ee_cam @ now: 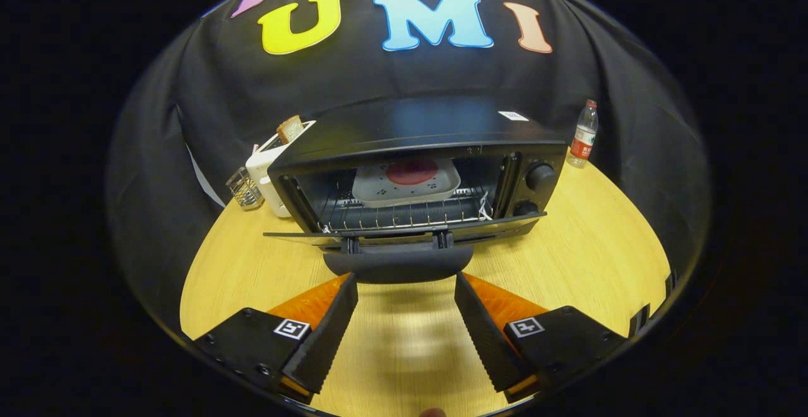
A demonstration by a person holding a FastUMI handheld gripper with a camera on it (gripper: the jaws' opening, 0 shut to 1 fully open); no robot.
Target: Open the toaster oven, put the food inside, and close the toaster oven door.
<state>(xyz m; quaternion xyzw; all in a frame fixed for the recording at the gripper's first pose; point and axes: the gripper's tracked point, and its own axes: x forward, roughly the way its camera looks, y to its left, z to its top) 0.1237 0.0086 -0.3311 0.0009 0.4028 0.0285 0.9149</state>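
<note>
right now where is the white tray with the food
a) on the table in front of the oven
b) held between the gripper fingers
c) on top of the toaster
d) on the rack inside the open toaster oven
d: the white tray sits on the wire rack inside the toaster oven, whose door hangs open, while the gripper is open just short of the door handle, holding nothing.

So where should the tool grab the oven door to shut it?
Probably by the door handle, the wide bar along the front edge of the dropped-open door. Come straight from the front: the open tool already sits either side of it.
</note>
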